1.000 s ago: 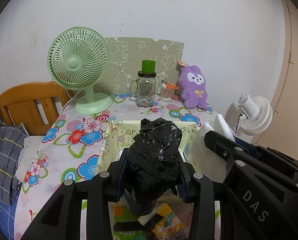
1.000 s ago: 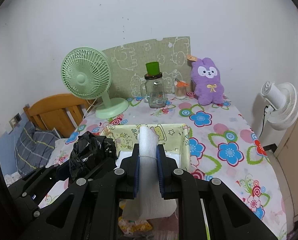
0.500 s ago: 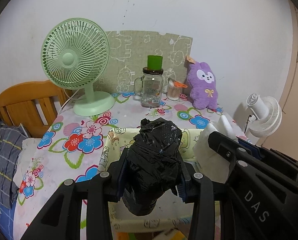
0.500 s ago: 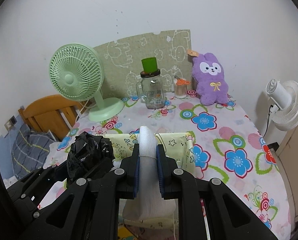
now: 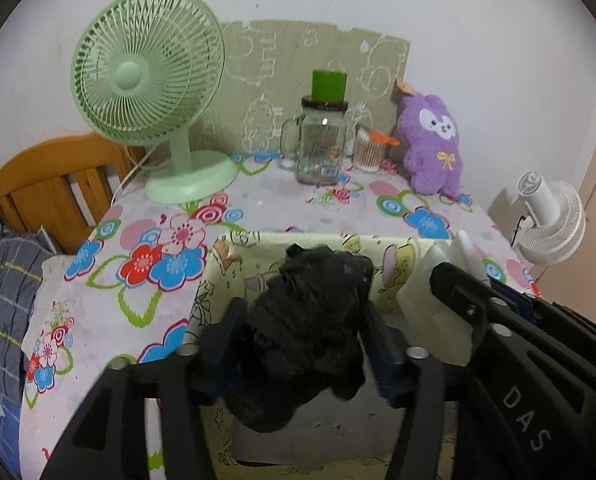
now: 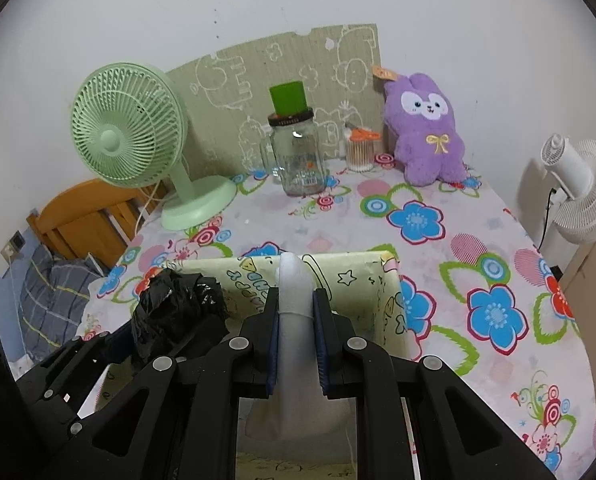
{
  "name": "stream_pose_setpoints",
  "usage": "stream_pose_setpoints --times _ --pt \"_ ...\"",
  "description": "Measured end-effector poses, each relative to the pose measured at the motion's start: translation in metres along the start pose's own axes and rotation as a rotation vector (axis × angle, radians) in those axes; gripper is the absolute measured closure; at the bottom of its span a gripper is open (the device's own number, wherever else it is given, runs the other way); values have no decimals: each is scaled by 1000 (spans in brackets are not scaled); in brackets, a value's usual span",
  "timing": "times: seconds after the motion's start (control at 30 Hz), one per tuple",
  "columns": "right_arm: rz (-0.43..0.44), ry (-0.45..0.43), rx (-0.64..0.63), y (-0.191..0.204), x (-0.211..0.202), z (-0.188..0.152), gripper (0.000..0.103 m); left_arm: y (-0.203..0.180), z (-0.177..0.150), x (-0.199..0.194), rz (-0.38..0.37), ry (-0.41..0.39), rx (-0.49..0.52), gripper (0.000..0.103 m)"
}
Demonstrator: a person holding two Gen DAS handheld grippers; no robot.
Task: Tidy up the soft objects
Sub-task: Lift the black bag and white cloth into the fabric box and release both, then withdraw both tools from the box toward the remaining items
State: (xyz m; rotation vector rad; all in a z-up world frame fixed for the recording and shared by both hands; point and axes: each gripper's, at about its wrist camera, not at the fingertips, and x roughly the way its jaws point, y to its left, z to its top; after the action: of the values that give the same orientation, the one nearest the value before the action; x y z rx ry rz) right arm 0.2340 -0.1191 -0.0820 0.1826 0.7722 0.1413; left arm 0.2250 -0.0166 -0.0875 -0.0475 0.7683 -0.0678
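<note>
A crumpled black plastic bag hangs between the fingers of my left gripper, above the inside of a yellow cartoon-print fabric box. The left jaws are opening and stand wider than the bag, which looks loose. My right gripper is shut on a white soft foam piece, held upright over the same box. The black bag shows to its left, over the box's left side. The foam piece also shows in the left wrist view.
On the floral tablecloth behind the box stand a green desk fan, a glass jar with a green cup on it, a swab jar and a purple plush. A white fan is at right, a wooden headboard at left.
Both grippers have moved forward and down over the box. The left jaws have spread apart around the black bag. The right gripper still clamps the white foam.
</note>
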Motion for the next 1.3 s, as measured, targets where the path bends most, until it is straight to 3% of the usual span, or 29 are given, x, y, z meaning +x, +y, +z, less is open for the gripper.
stream_pose_setpoints --times 0.47,0.53,0.57,0.6,0.67,0.8,1.3 --pt "13 23 -11 -2 11 2 85 1 1 7 -1 31 -14 31" --pt "12 29 -22 -1 10 2 80 0 0 5 -2 35 -6 28" --pt "10 37 -28 0 10 3 67 -1 0 4 -3 39 1 27" --pt "0 44 -36 1 9 3 42 -2 0 3 -4 39 6 25" --pt "-6 25 -36 1 3 2 17 -4 0 -3 -8 25 12 21" --pt "-1 4 -50 3 -11 2 15 -6 0 -16 -16 3 31 12" --pt "-3 -95 -56 4 -71 -9 4 -14 -11 -70 -15 -86 59 1"
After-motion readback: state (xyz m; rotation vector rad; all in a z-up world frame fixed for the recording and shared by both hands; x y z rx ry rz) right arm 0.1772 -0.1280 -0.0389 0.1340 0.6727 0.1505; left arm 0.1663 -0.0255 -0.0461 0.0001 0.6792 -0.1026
